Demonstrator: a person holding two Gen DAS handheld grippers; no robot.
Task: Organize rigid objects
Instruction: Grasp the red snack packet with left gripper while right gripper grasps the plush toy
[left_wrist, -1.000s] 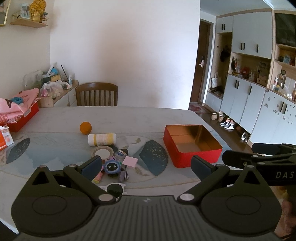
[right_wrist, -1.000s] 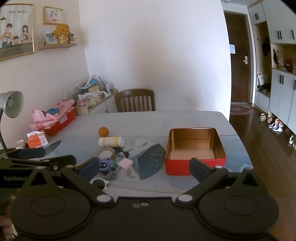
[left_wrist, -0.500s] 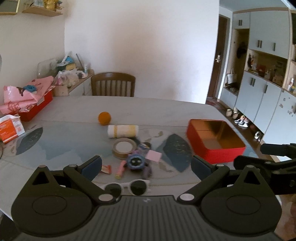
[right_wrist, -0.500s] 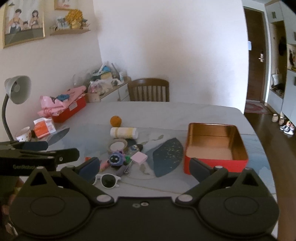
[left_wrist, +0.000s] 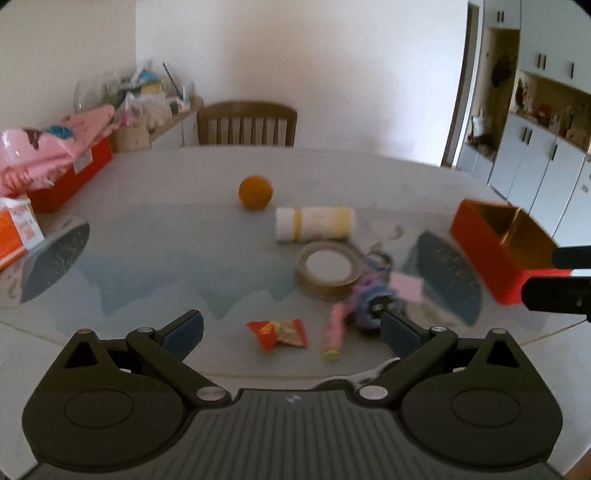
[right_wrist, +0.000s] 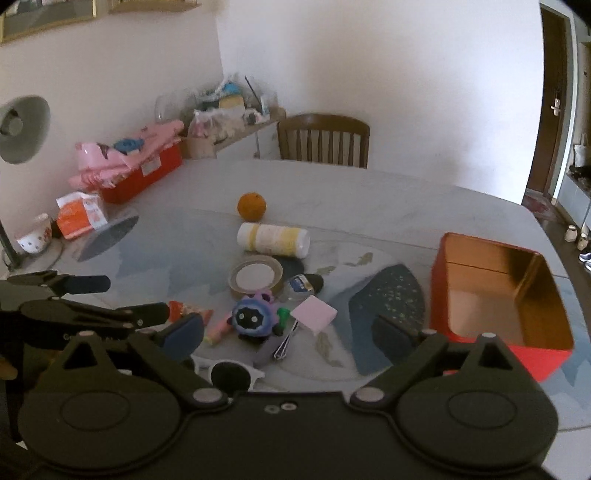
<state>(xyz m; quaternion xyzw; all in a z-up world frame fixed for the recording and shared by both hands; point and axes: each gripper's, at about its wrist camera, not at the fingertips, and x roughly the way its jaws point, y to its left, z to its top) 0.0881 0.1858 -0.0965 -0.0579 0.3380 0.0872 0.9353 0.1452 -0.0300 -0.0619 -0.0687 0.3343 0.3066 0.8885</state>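
Both grippers have closed in on the clutter; right jaws closing.

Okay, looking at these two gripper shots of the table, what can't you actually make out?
- Sunglasses: right wrist view, near half hidden behind the gripper body; left wrist view, barely visible.
- Small items beside the tape roll: left wrist view, smeared by motion blur.
- Red tin: left wrist view, its near end hidden by the right gripper.
- Label on the small jar: right wrist view, too small to read.
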